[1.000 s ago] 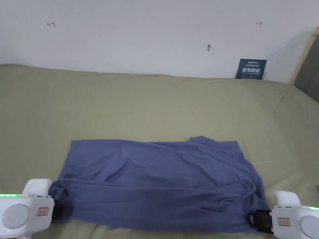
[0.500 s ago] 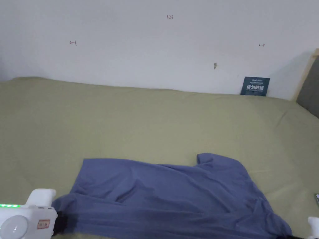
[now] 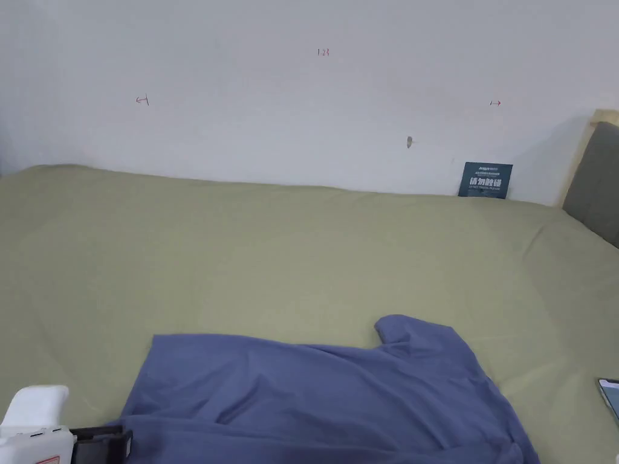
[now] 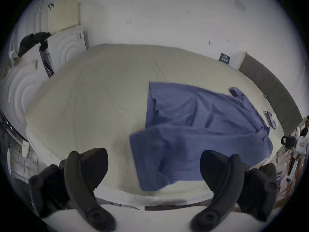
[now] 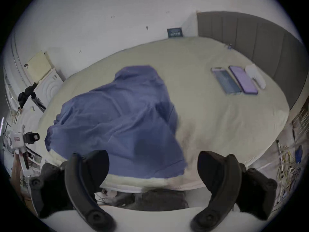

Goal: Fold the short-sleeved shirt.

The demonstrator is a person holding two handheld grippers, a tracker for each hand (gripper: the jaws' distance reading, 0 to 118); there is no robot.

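The shirt (image 3: 326, 393) lies rumpled on the bed (image 3: 272, 254), at its near edge. Left claw (image 4: 153, 167) and right claw (image 5: 153, 167) have their jaws spread wide, empty, both off the near edge. Two phones (image 5: 234, 81) lie well right of the shirt.

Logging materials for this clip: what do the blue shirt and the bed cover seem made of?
Blue shirt: thin, matte knit, probably cotton jersey; it drapes in soft, shallow folds without shine. Bed cover: olive-green woven sheet, matte, likely cotton; stretched smooth with faint creases. Fibre content cannot be confirmed.
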